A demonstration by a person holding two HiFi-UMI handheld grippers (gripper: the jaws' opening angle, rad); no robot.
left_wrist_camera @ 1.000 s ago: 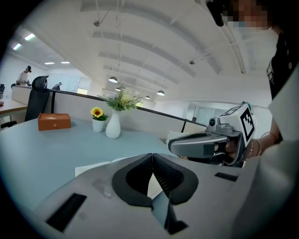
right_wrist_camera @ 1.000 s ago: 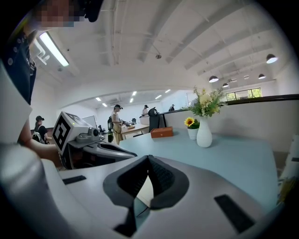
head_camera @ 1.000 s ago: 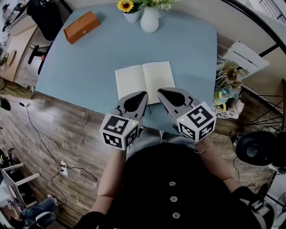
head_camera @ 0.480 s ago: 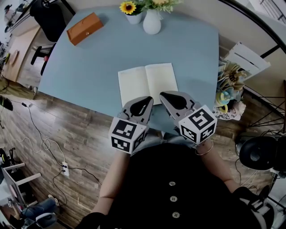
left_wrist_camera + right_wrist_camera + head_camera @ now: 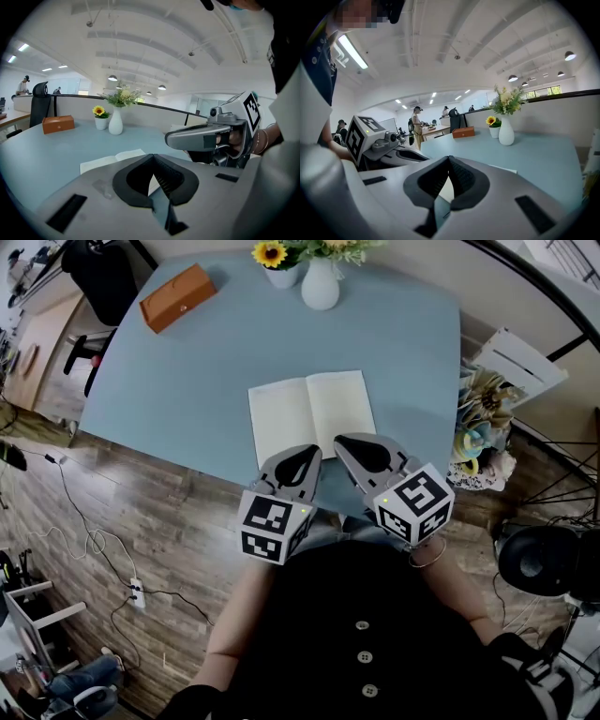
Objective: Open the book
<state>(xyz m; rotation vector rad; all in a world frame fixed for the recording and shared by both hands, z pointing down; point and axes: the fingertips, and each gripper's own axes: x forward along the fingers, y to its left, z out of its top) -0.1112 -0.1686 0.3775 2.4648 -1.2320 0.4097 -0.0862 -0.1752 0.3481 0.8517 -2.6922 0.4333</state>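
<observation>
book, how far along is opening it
Done: the book lies open, pages up, on the table. In hand: nothing; the left gripper and right gripper have jaws together and empty, by its near edge. Left: nothing visible remains.

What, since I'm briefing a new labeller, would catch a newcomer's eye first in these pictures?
The open book lying flat on the blue table, toward the person's side. At its near edge the left gripper and right gripper hover side by side, both shut and empty. At the far edge: a white vase of flowers, a sunflower pot, an orange box.
</observation>
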